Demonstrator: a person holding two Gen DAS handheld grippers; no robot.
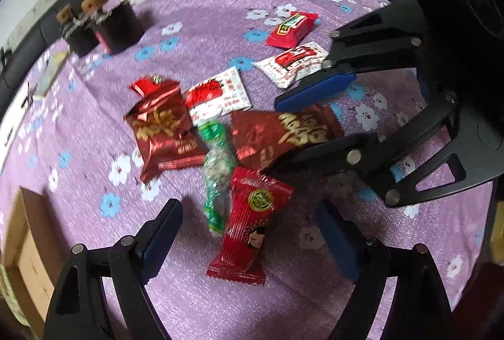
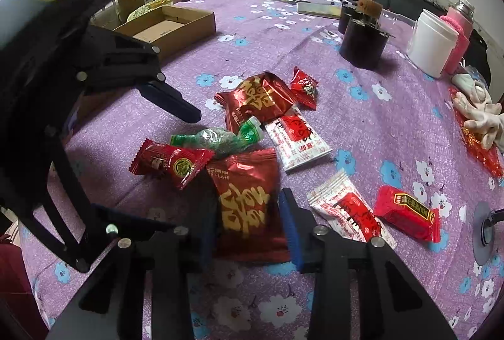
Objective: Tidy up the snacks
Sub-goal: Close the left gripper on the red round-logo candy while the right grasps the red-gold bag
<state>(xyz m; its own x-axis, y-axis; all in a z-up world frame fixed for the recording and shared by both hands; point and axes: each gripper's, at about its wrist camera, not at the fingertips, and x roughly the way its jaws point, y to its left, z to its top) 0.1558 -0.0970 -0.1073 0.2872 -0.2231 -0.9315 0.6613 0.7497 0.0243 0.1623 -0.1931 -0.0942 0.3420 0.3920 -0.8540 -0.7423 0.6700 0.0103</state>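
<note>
**Right jaws around dark red gold-script pack, left wide open over the pile**

My right gripper (image 2: pixel 249 226) has its blue pads either side of the dark red foil pack (image 2: pixel 247 201) with big gold Chinese characters, too stylised for me to read. Pads sit at the pack's edges; can't tell if they're pressing. Pack lies flat on the purple floral tablecloth (image 2: pixel 362 119).

My left gripper (image 1: pixel 252 239) is spread wide, holding nothing. Between its fingers: a red wrapper (image 1: pixel 249 229) with a round green-gold seal and a small cartoon face, text unreadable.

Rest of the pile, all near each other:
- green twist-wrapped candy (image 1: pixel 215 170), touching the red wrapper
- second dark red gold-script pack (image 1: pixel 163 129)
- white-and-red sachets (image 1: pixel 217 95), print blurred
- bright red bar (image 1: pixel 291 28) with a green-yellow label, set apart

Open cardboard box (image 2: pixel 170 21) at the table's far edge.
</note>
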